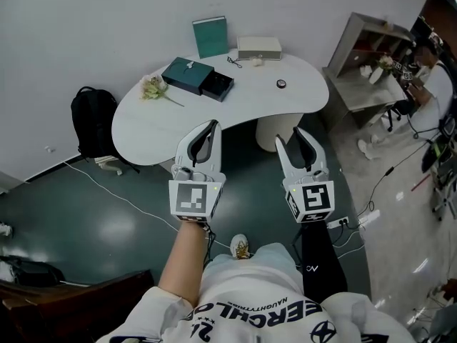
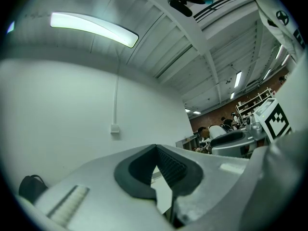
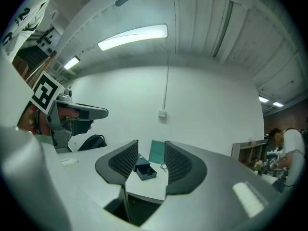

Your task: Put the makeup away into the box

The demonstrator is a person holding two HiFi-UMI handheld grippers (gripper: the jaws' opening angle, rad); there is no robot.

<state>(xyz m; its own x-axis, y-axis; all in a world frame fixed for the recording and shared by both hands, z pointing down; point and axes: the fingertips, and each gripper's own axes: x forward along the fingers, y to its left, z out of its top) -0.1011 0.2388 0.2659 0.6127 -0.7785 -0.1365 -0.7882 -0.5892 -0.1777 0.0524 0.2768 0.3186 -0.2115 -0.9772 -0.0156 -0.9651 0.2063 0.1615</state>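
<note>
Right gripper (image 1: pixel 291 136) — jaws half apart, empty — is hovering nearer: the round makeup item (image 1: pixel 281 83) is lying straight ahead; left gripper (image 1: pixel 212 126), tips together, is facing the box (image 1: pixel 198 78).

You can see the dark green flat box (image 1: pixel 188 75) lying on the white table (image 1: pixel 285 109), toward the back left. Its dark drawer (image 1: pixel 218 86) is pulled out on the right side. A small round black thing (image 1: pixel 281 83) lies well apart, further right.
</note>
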